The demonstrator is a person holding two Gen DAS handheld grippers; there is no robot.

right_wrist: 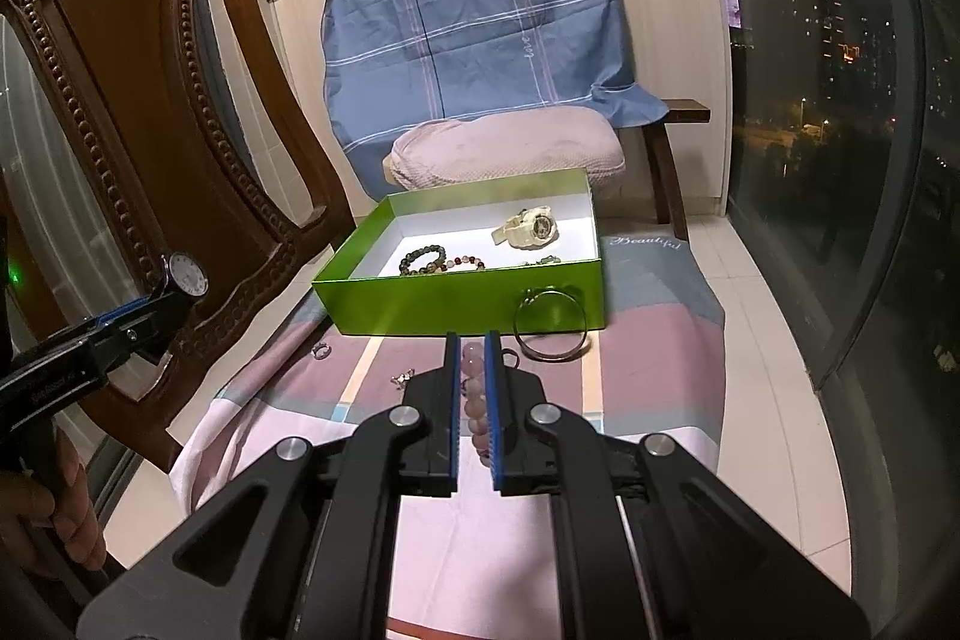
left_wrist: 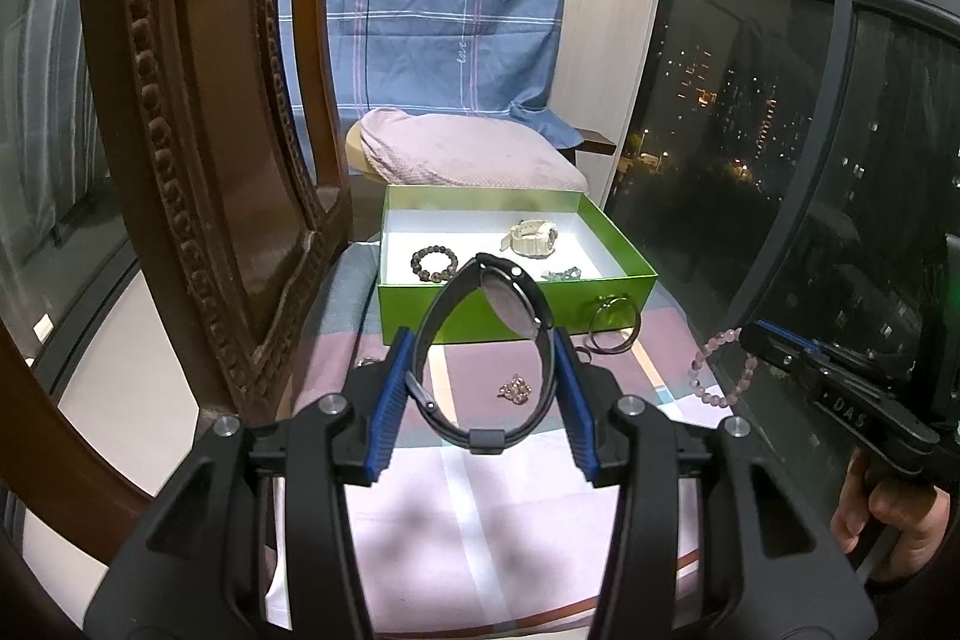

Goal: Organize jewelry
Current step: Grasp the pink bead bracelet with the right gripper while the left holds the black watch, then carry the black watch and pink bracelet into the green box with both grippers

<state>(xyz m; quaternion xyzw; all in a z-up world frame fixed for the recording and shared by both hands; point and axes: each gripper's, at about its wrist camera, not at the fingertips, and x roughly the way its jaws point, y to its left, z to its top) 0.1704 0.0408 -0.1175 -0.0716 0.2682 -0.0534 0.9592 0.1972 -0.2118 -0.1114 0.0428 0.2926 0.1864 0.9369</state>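
Left gripper is clamped on the black watch, pads pressing both sides of the strap loop, dial edge-on and tilted, held in the air just short of the green box. Right gripper is pinched shut on the pink bead bracelet, a few beads between the pads, the rest hanging as a loose loop. Watch: light-to-moderate weight, head-heavy, so it will want to swing; the strap looks rubbery, springy and grippy, and the glass face is the fragile part, so hold the strap, not the dial. Bracelet: light, round glossy beads on what is likely elastic cord, slippery, rolls out of a weak pinch; grip across the beads and don't stretch. Box is thin glossy card, white inside, shallow, probably slides if nudged. Inside it: cream watch, chunky, and dark bead bracelet. Still out on the striped cloth: thin metal bangle leaning on the box front, rigid and low-profile, hard to pinch flat, and small ring.
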